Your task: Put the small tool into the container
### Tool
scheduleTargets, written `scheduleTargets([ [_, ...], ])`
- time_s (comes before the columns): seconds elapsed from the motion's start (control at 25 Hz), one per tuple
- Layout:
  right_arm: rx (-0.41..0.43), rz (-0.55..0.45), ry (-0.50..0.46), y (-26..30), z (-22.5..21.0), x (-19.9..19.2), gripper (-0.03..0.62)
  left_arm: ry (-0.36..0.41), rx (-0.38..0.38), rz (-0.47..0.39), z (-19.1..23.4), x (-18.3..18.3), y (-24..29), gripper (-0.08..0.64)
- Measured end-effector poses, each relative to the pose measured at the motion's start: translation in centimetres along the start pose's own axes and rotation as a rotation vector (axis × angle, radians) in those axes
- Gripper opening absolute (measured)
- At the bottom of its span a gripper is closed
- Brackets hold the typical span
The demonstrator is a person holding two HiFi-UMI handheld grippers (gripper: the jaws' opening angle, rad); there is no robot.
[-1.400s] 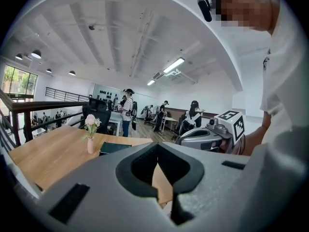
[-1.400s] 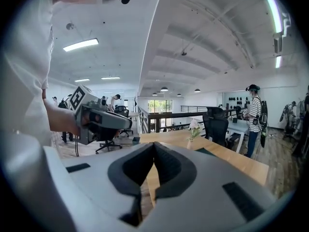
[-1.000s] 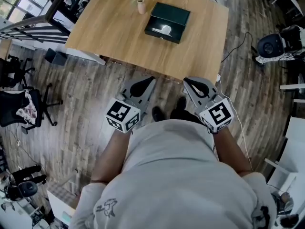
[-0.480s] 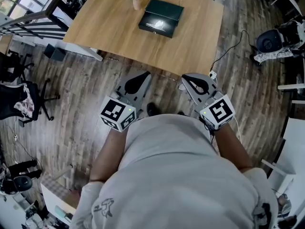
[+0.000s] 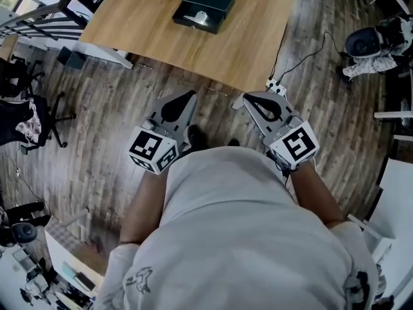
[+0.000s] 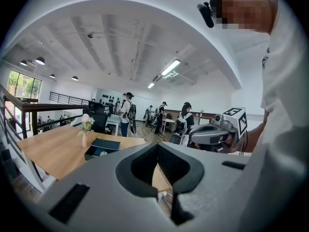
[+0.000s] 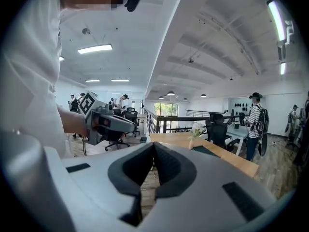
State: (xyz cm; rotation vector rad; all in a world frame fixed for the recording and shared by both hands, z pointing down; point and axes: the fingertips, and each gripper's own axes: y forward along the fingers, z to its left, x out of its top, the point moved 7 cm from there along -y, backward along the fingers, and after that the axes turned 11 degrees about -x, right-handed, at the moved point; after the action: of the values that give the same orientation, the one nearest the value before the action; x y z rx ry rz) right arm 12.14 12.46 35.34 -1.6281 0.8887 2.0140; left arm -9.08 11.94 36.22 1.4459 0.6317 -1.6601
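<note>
Overall: a person in a grey shirt (image 5: 245, 237) stands on a wood-plank floor (image 5: 116, 115), a hand-held gripper in each hand, both pointing toward 12 o'clock.
Wooden table (image 5: 239, 50): ahead of the person at 12 o'clock, well apart from both grippers.
Container (image 5: 203, 8): a dark green open box lying flat on the table, at about 11 o'clock from the person.
Small tool (image 5: 201, 18): a pale little item lies inside the container; it is too small to make out its kind.
Vase (image 6: 85, 138): holds a pink flower and stands on the table just beside the container, on the side away from the right gripper.
Left gripper (image 5: 191, 94): held over the floor at 11 o'clock, short of the table edge; its own view shows the jaws pressed together at the tips with nothing between them.
Right gripper (image 5: 240, 101): held level with the left one at 1 o'clock, near but not touching it; jaws pressed together, nothing pinched.
Power strip (image 5: 274, 86): white, on the floor just beyond the right gripper's tips, with a dark cable running off toward 1 o'clock.
Office chair (image 5: 26, 118): black, at 9 o'clock, a pale cloth draped over it.
Background: several people stand at desks far behind the table, seen in the left gripper view.
</note>
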Motion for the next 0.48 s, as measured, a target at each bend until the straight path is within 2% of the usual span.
scheduleTargets([
  [0.48, 0.018, -0.038, 0.018, -8.1, 0.0, -2.6, 0.006, 0.007, 0.016, 0.009, -8.0, -2.2, 2.4, 0.006],
])
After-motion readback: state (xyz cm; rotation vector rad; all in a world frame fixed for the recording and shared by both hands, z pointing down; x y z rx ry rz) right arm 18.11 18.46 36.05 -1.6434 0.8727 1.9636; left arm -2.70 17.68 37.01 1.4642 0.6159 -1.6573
